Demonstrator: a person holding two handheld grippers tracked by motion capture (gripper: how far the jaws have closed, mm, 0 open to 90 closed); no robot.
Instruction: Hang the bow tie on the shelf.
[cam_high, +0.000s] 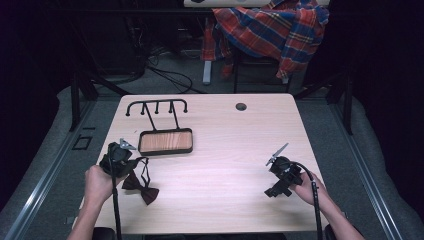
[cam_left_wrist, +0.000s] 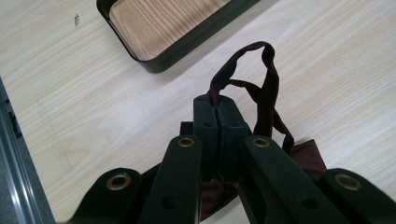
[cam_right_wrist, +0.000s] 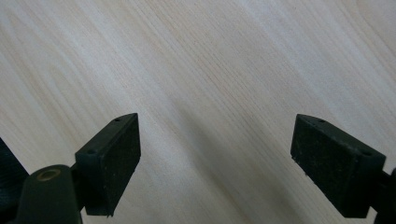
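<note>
Left claw (cam_left_wrist: 218, 122) was clamped on the bow tie (cam_high: 141, 187) strap near the table's (cam_high: 225, 150) left edge. Tray (cam_high: 165, 141) lay just beyond it, toward the far edge; right claw (cam_right_wrist: 215, 163) stood wide, well apart.

A pale wood-grain table (cam_high: 225, 150) stands on grey carpeted floor (cam_high: 325, 130). Taking the table's middle as the dial's centre, a shallow black-rimmed tray (cam_high: 165, 152) with a reddish wooden bottom lies at 10 o'clock. A black wire rack (cam_high: 156, 106) with a row of hooks lies flat at 11 o'clock, its two bars reaching to the tray's far edge. A small round hole (cam_high: 241, 106) sits at 1 o'clock. Beyond the far edge, at 12 to 1 o'clock, hangs a red-and-blue plaid shirt (cam_high: 272, 27). Dark cables (cam_high: 170, 75) trail over the floor at 11 o'clock.
</note>
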